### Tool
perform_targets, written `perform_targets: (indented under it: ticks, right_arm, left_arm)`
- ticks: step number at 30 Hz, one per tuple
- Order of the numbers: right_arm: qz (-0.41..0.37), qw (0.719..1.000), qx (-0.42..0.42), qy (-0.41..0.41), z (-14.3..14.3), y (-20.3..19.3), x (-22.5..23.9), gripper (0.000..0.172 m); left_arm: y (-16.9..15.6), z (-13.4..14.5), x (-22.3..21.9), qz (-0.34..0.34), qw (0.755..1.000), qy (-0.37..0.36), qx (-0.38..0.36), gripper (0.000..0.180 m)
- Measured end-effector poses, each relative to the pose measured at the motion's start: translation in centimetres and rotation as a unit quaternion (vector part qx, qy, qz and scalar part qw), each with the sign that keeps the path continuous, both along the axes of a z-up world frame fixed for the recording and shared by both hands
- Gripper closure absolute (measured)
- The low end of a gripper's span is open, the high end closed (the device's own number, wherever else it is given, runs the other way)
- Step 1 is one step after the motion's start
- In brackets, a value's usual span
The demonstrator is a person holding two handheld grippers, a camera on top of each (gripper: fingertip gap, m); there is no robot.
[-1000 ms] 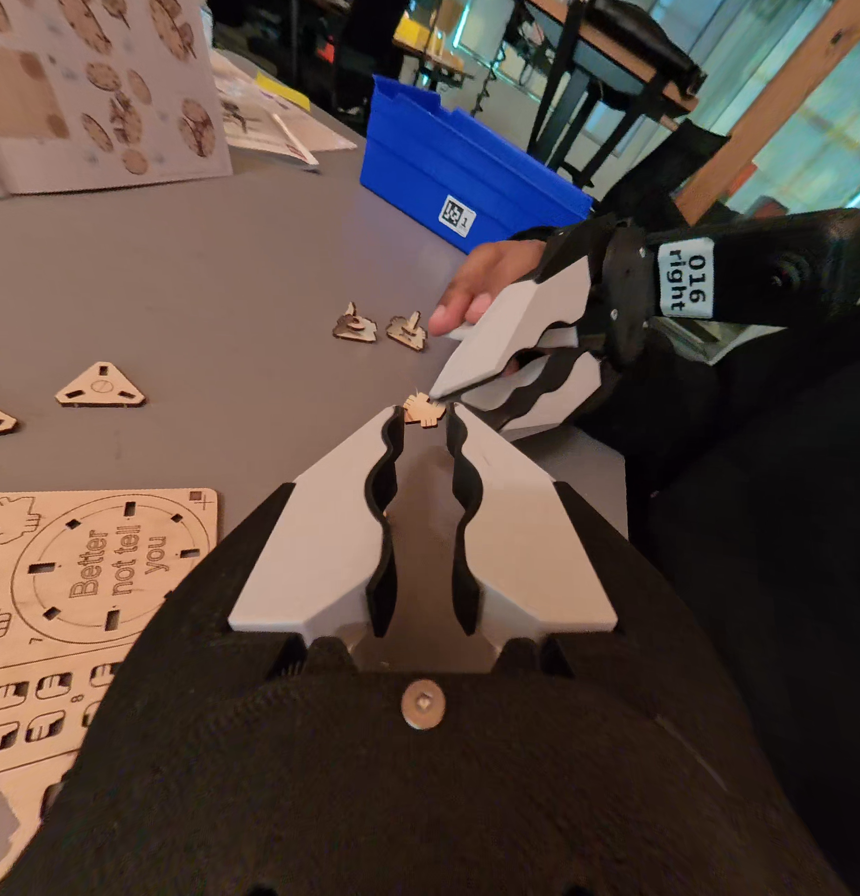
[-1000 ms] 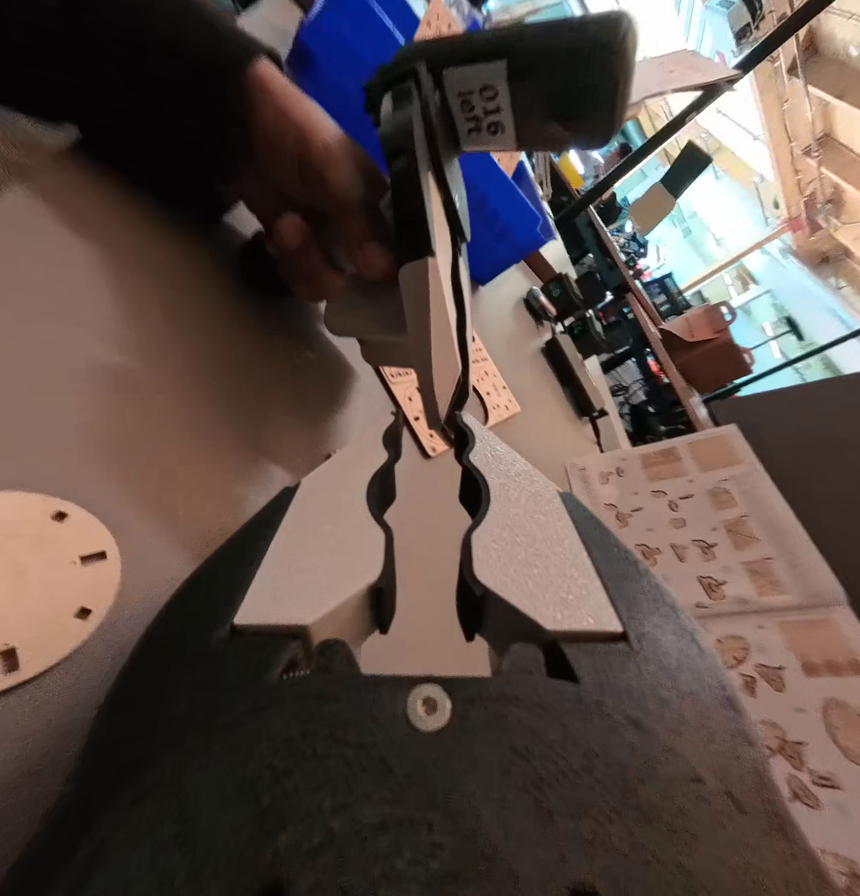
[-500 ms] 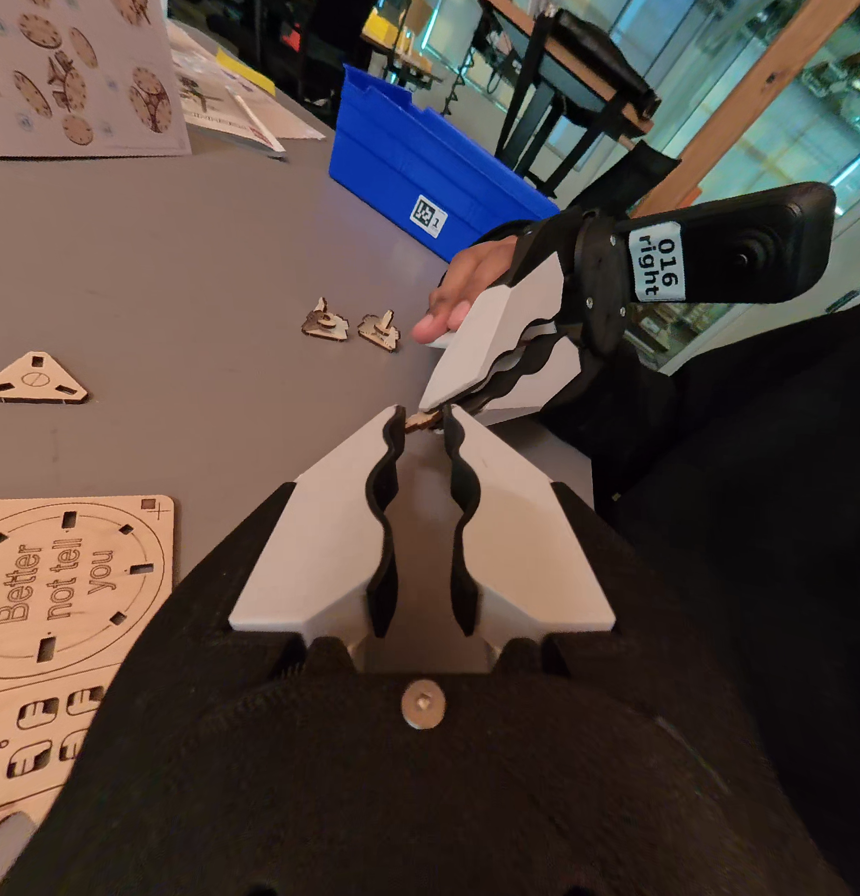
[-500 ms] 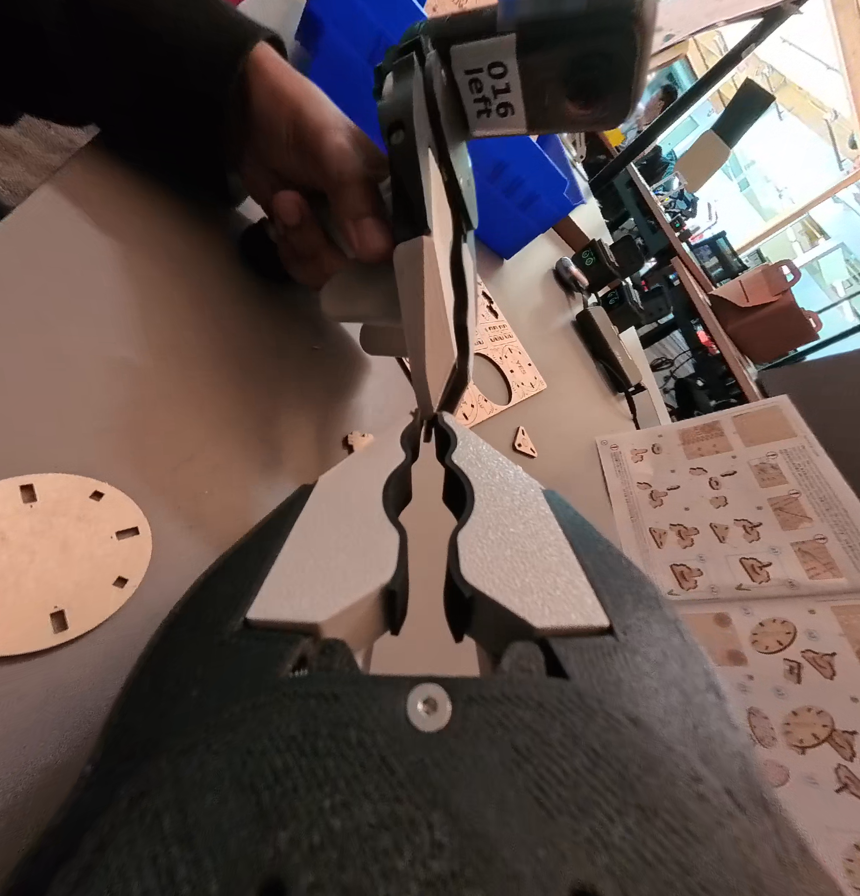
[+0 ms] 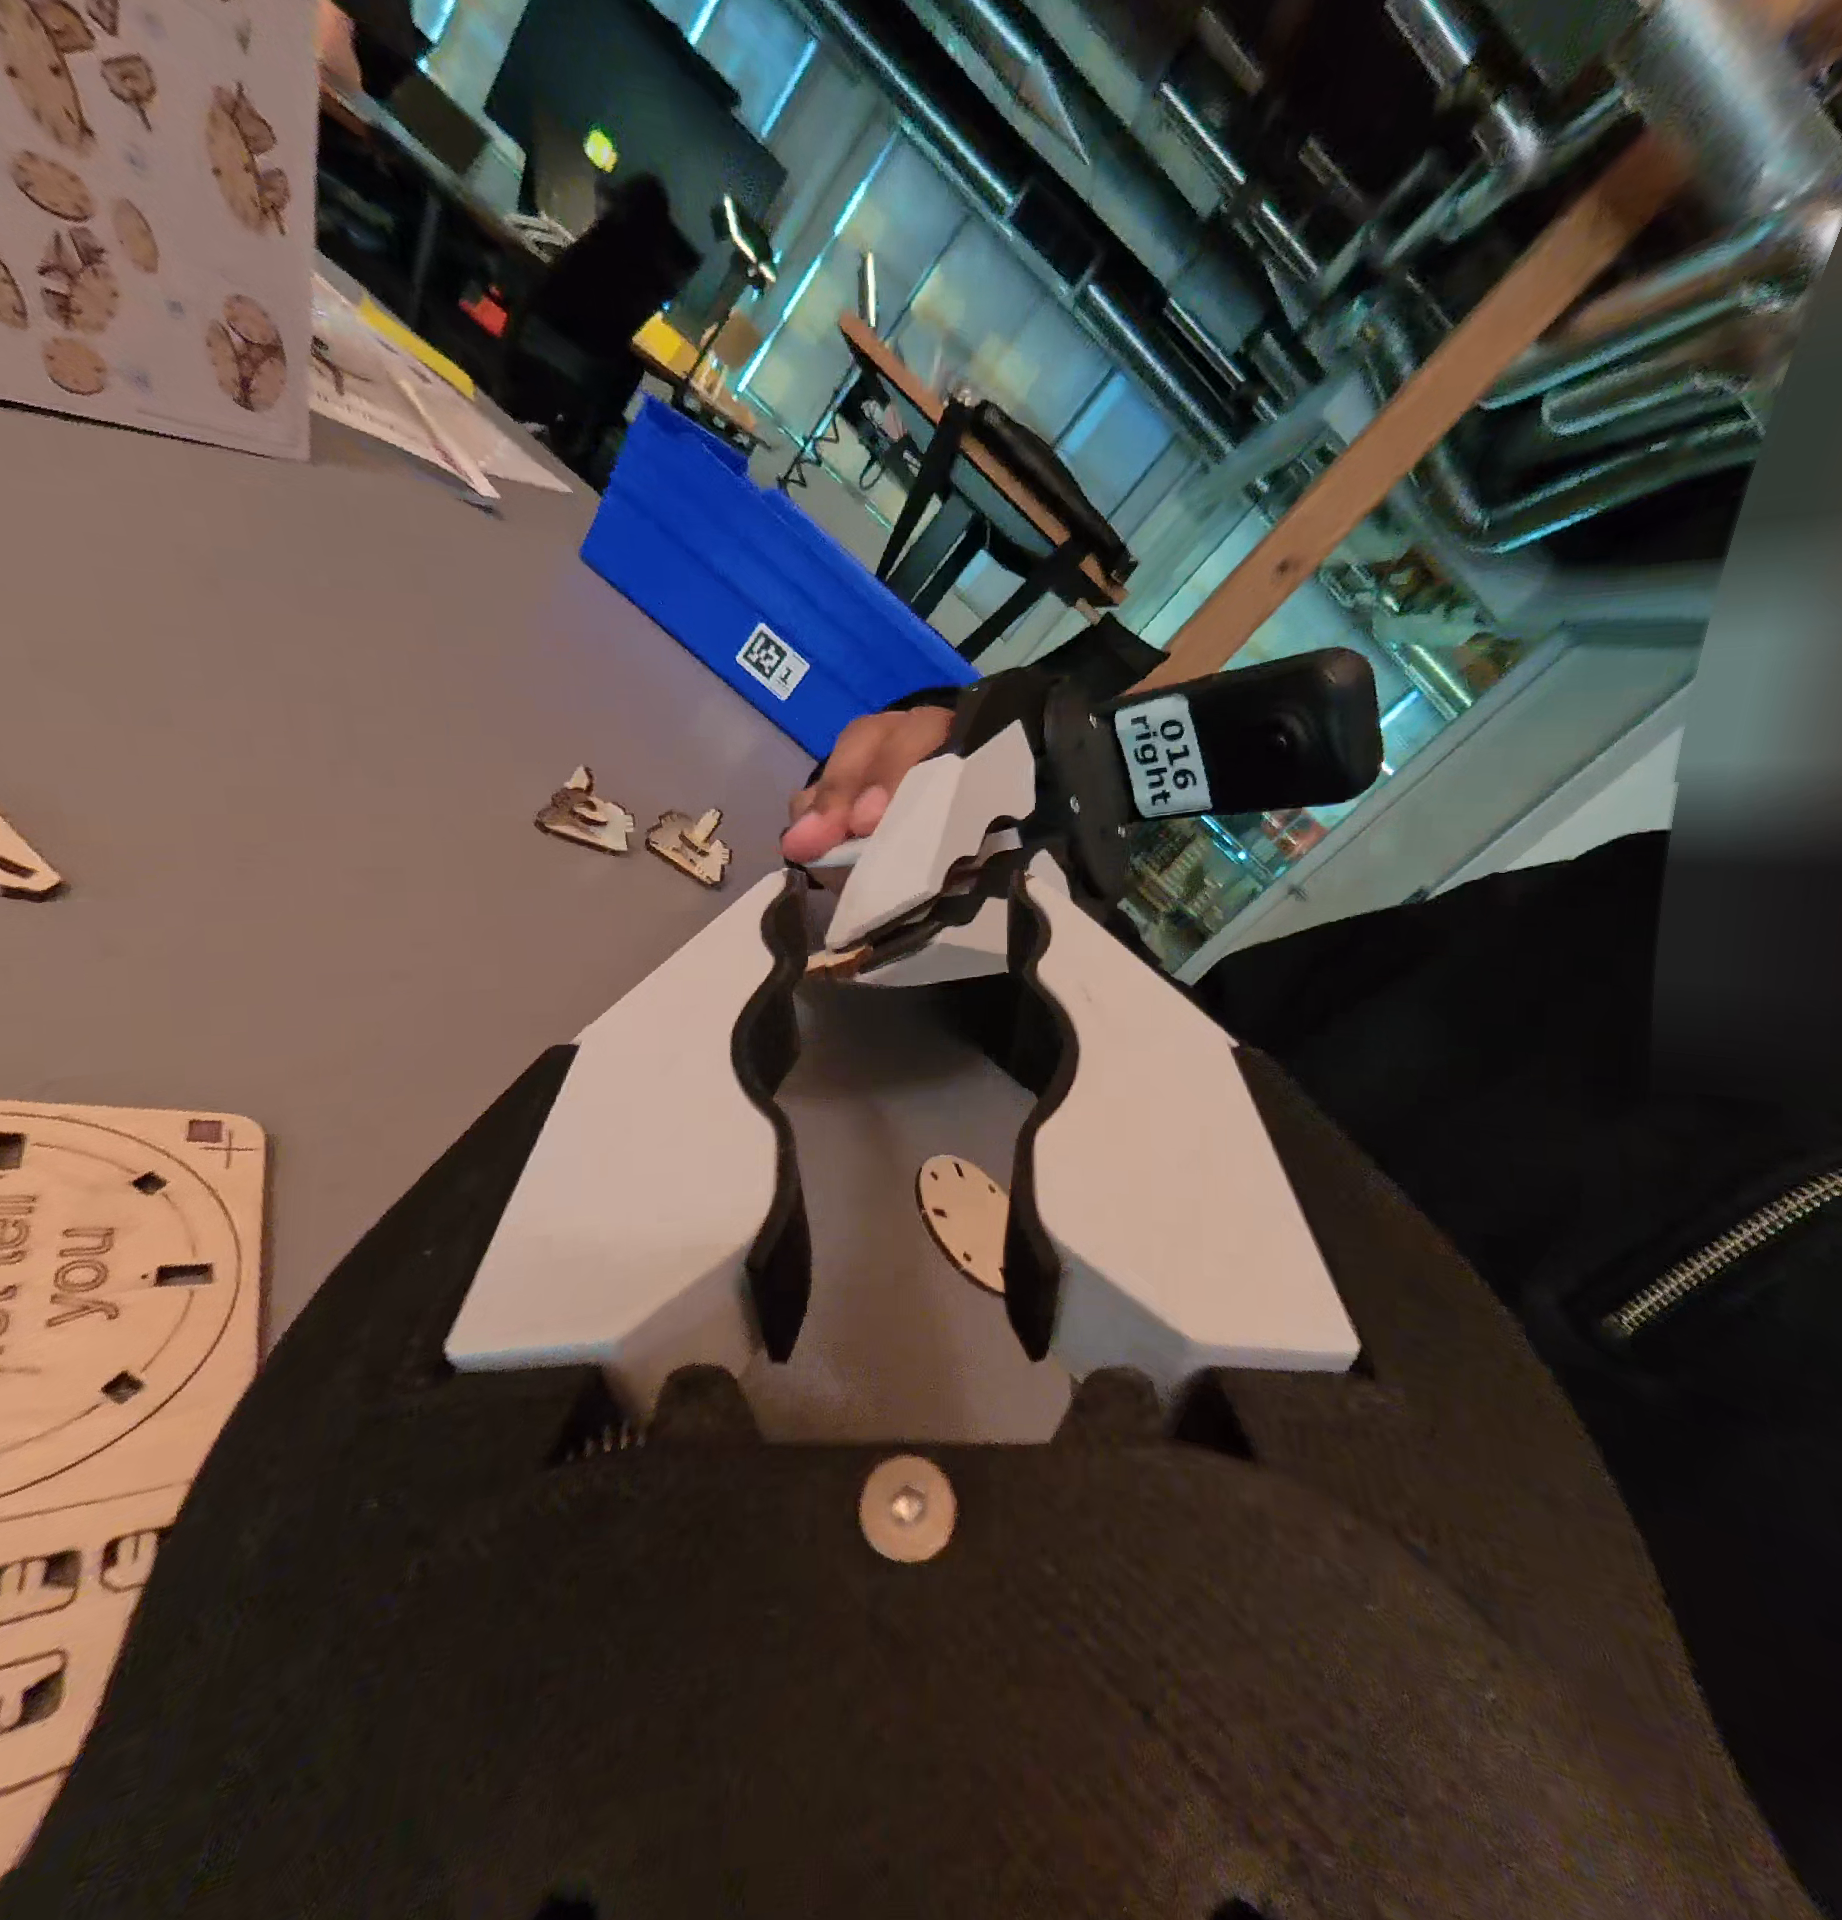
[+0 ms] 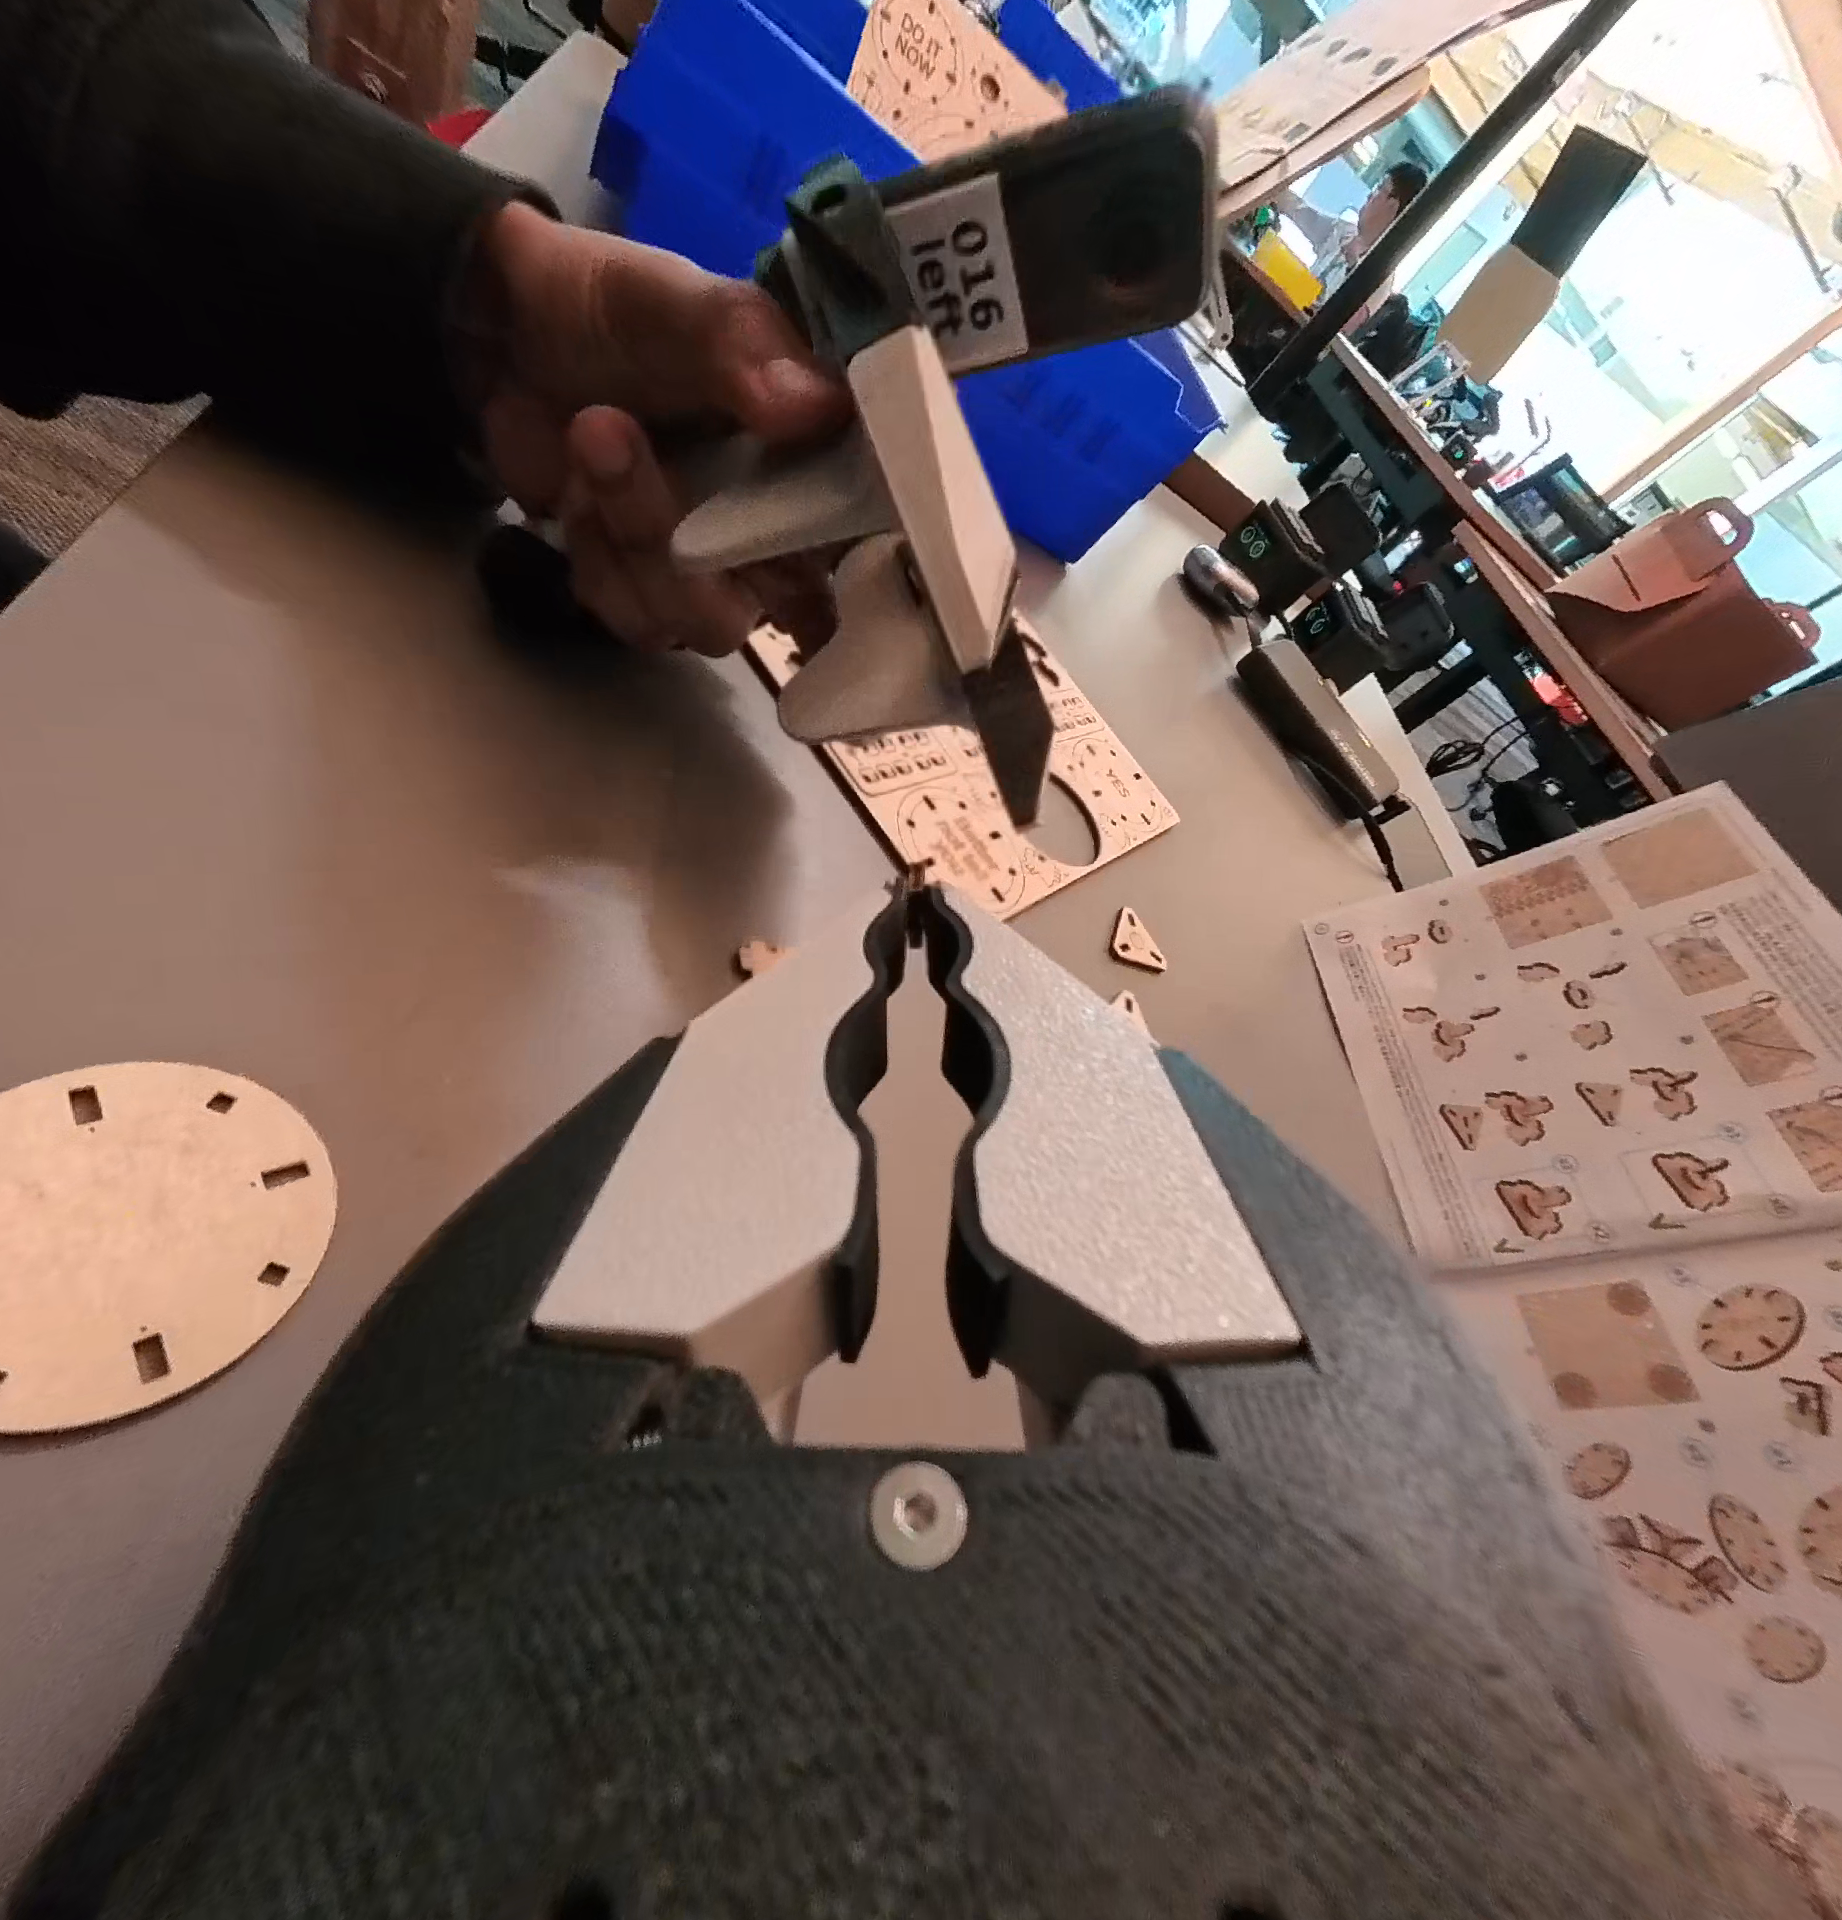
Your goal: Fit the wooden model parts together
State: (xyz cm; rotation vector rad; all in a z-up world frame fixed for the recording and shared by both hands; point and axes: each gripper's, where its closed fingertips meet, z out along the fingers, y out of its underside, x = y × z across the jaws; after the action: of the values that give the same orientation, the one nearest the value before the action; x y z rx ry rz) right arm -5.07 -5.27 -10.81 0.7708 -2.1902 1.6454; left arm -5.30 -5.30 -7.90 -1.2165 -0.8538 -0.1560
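Left wrist view: left gripper (image 5: 901, 925) spread wide, holding nothing; right gripper (image 5: 844, 951) between its fingers, pinching a small wooden piece (image 5: 832, 961).

Right wrist view: right gripper (image 6: 913, 914) clamped on the wooden piece (image 6: 909, 896), edge-on; left gripper (image 6: 958, 727) above it, apart.

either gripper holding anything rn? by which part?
Right gripper: jaws shut on a small wooden cutout piece, pinched at its edge by the tips. Left gripper: open, nothing held.
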Motion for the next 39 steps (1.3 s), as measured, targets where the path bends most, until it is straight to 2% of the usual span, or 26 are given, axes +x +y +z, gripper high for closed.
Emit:
perform_targets:
  ticks: [2,5,7,10,12,14,16,18,21,23,25,26,28,30,31,33,36,39]
  right_arm:
    - [0.008,0.999,-0.019,-0.042,0.9,0.0,0.4,0.171]
    - [0.032,0.985,-0.064,-0.157,3.3,0.2,0.9,0.171]
    - [0.048,0.965,-0.080,-0.246,4.5,0.3,1.0,0.171]
    - [0.055,0.927,-0.071,-0.364,4.7,0.0,0.7,0.171]
    - [0.067,0.901,-0.061,-0.425,4.6,-0.2,0.8,0.171]
    - [0.078,0.876,-0.062,-0.472,4.8,-0.3,0.8,0.172]
    - [0.078,0.863,-0.057,-0.495,4.6,-0.4,0.6,0.172]
    - [0.064,0.865,-0.058,-0.494,4.4,-0.4,0.0,0.171]
    - [0.011,0.878,-0.087,-0.470,4.4,-0.4,-1.9,0.149]
    - [-0.003,0.881,-0.103,-0.462,4.8,-0.2,-2.6,0.142]
    - [-0.002,0.873,-0.111,-0.474,5.1,-0.1,-2.7,0.140]
    - [0.000,0.866,-0.112,-0.488,5.2,-0.1,-2.7,0.140]
    - [0.011,0.846,-0.110,-0.521,5.3,-0.2,-2.6,0.140]
    - [0.026,0.826,-0.105,-0.554,5.3,-0.3,-2.3,0.138]
    - [0.031,0.818,-0.101,-0.566,5.2,-0.4,-2.2,0.138]
    - [0.036,0.811,-0.092,-0.577,4.9,-0.6,-1.8,0.138]
    - [0.022,0.819,-0.090,-0.566,4.4,-0.9,-1.7,0.143]
    - [0.007,0.838,-0.112,-0.535,4.5,-0.8,-2.1,0.165]
  left_arm:
    - [0.0,-0.2,0.0,0.003,1.000,0.003,-0.009,0.141]
    - [0.9,-0.2,0.4,-0.007,0.999,0.027,-0.034,0.141]
    - [1.2,0.0,0.4,0.011,0.995,0.070,-0.069,0.151]
    - [1.6,0.7,0.6,0.042,0.983,0.139,-0.110,0.166]
    - [1.4,1.0,0.5,0.055,0.980,0.153,-0.117,0.177]
    - [1.3,1.2,0.6,0.053,0.980,0.157,-0.112,0.178]
    - [1.2,0.9,0.5,0.054,0.980,0.152,-0.115,0.179]
    - [0.9,0.8,0.2,0.066,0.979,0.148,-0.124,0.179]
    - [0.4,0.7,-0.2,0.078,0.980,0.138,-0.119,0.179]
    - [-0.2,0.7,-0.7,0.106,0.975,0.143,-0.136,0.180]
    - [-1.2,1.1,-1.3,0.172,0.947,0.186,-0.197,0.180]
    - [-1.6,1.3,-1.5,0.211,0.922,0.216,-0.243,0.180]
    - [-2.2,1.6,-1.8,0.274,0.854,0.274,-0.346,0.180]
    - [-1.9,1.3,-2.0,0.302,0.794,0.310,-0.427,0.180]
    - [-1.7,1.1,-2.1,0.306,0.775,0.320,-0.451,0.180]
    - [-1.0,0.6,-2.3,0.303,0.755,0.330,-0.479,0.179]
    - [-0.5,0.7,-2.1,0.305,0.735,0.348,-0.497,0.179]
    - [-0.4,0.4,-2.2,0.303,0.715,0.355,-0.520,0.180]
